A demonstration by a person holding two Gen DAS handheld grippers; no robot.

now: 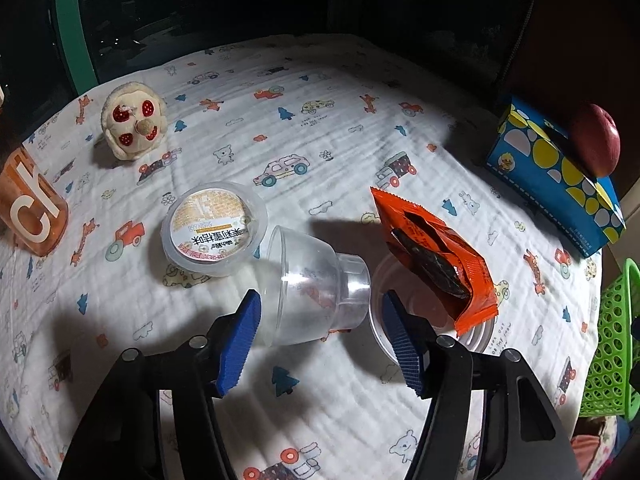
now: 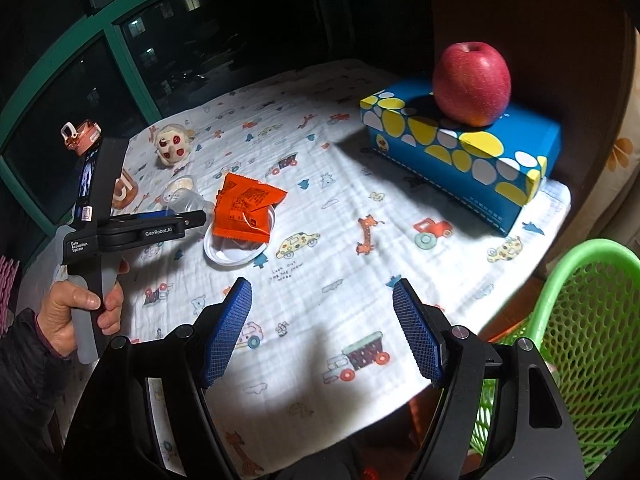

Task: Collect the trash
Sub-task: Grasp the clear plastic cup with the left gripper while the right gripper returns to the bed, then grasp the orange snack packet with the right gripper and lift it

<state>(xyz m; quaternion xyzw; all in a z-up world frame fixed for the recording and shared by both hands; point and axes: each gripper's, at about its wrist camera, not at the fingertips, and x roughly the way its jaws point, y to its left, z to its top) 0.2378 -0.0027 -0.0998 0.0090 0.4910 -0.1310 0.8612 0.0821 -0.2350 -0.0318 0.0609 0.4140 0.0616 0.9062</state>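
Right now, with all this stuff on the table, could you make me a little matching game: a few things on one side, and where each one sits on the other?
Things:
1. apple
2. orange snack wrapper
3. clear plastic cup
4. plush toy

Places:
A. lying on its side between the fingers of the left tool
B. on top of the blue box
C. resting on a white round lid
D. alone near the far edge of the cloth, by the window

Pairs: 1-B, 2-C, 3-A, 4-D
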